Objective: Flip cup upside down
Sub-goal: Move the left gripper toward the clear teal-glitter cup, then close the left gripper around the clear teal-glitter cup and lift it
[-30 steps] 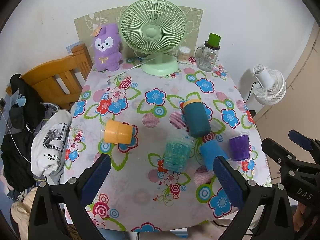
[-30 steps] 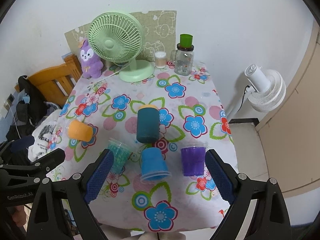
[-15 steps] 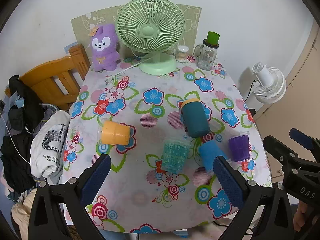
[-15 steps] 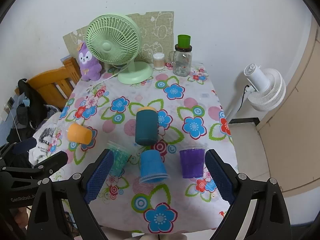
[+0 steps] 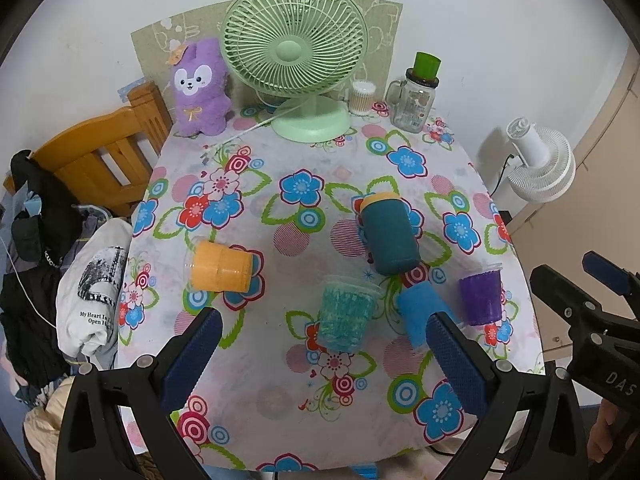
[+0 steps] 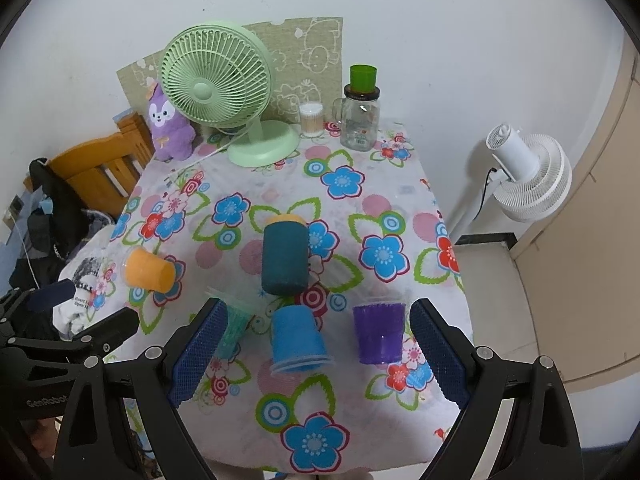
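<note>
Several cups sit on the flowered table (image 5: pixel 280 396). A purple cup (image 6: pixel 379 333) (image 5: pixel 480 298) stands upright, mouth up. A teal cup (image 5: pixel 346 313) (image 6: pixel 234 330) also stands mouth up. A blue cup (image 6: pixel 298 338) (image 5: pixel 420 312) stands mouth down. An orange cup (image 5: pixel 218 267) (image 6: pixel 149 269) and a dark teal cup with a yellow end (image 5: pixel 389 238) (image 6: pixel 285 256) lie on their sides. My left gripper (image 5: pixel 320 356) is open and empty above the table's near edge. My right gripper (image 6: pixel 316 346) is open and empty, its fingers either side of the blue and purple cups.
A green desk fan (image 5: pixel 298 52), a purple plush toy (image 5: pixel 198 88), a glass jar with a green cup on top (image 5: pixel 416 98) and a cotton-swab jar (image 5: pixel 362 98) stand at the back. A wooden chair (image 5: pixel 104 156) with clothes is left; a white floor fan (image 5: pixel 540 164) is right.
Both grippers have drawn back and up a little, so the table looks slightly smaller. The cups have not moved. Both grippers stay open.
</note>
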